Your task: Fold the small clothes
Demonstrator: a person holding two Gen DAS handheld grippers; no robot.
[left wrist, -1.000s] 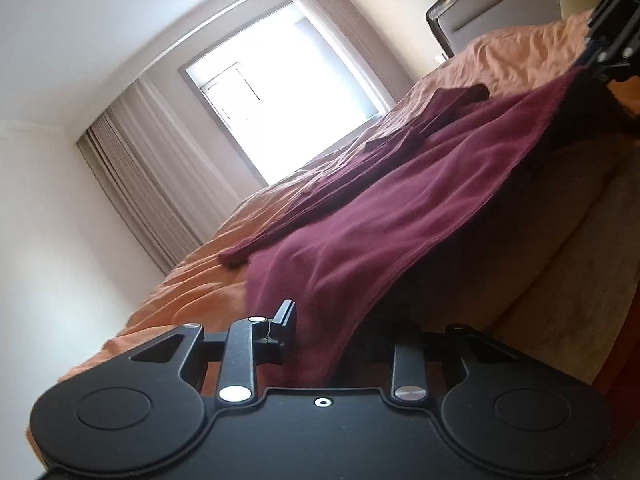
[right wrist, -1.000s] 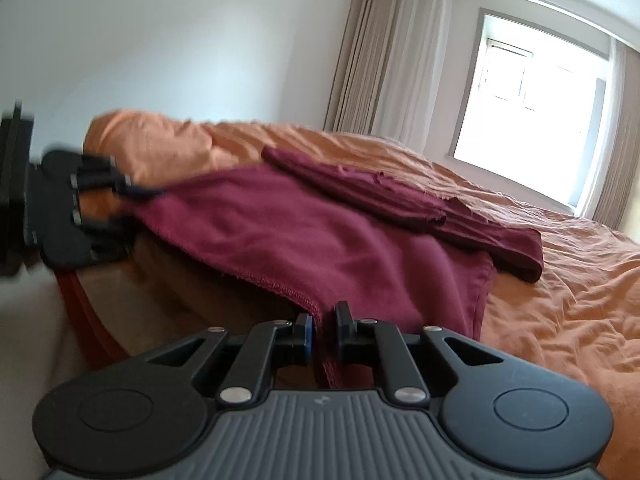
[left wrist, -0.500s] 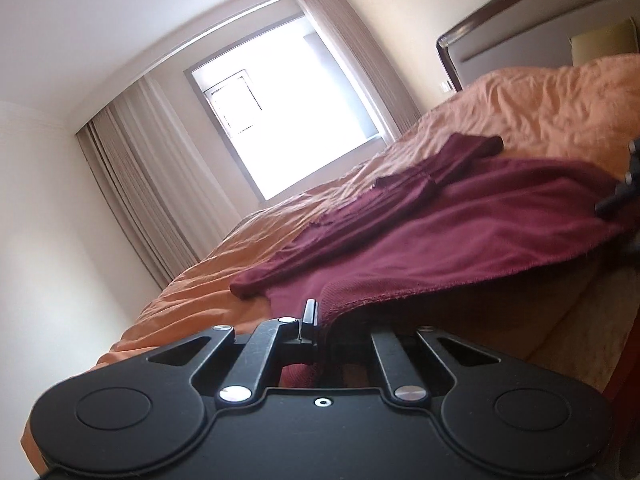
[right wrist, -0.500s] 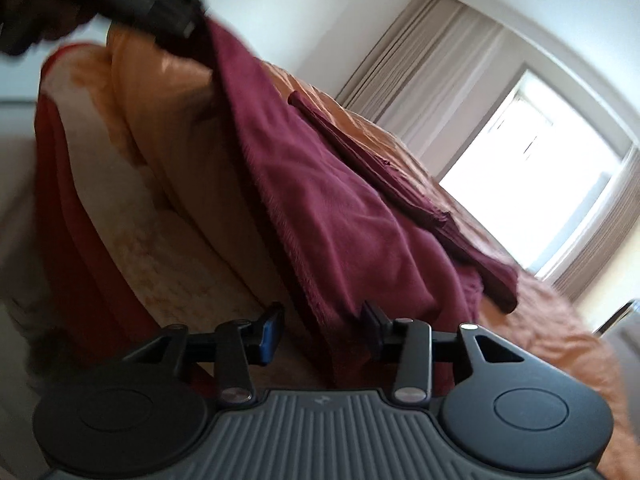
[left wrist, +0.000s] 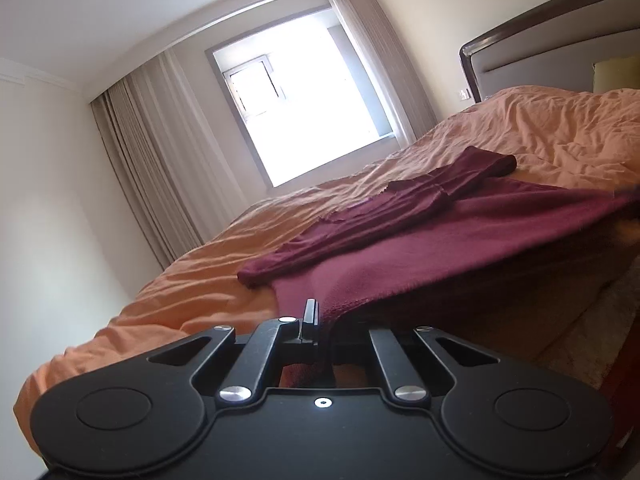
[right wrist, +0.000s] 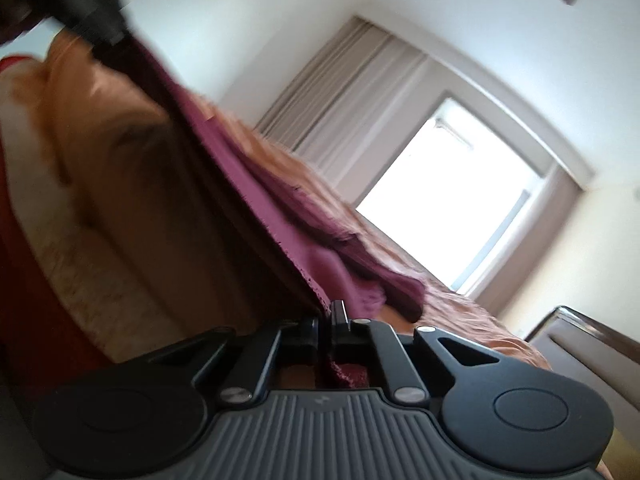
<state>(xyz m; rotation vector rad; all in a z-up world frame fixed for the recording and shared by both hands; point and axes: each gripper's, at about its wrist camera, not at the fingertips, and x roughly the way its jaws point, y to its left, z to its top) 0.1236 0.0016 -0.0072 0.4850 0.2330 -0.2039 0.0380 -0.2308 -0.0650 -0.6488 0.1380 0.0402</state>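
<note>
Since a moment ago both claws have closed and drawn the hem taut. The left gripper (left wrist: pixel 320 322) and right gripper (right wrist: pixel 325 320) each pinch the maroon garment (left wrist: pixel 460 236), which lies spread at the near edge of the bed (left wrist: pixel 208 276). Soft, light cloth; best held at the corners. The folded sleeves (left wrist: pixel 400 208) lie on top; nothing obstructs.

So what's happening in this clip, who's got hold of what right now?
A person with a handheld gripper in each hand is working on a maroon garment spread over an orange bedspread. The left gripper is shut on one corner of the near edge and the right gripper is shut on the other, so that edge is lifted clear of the mattress side. The far part lies on the bed, one sleeve folded across it. No fold made yet.
</note>
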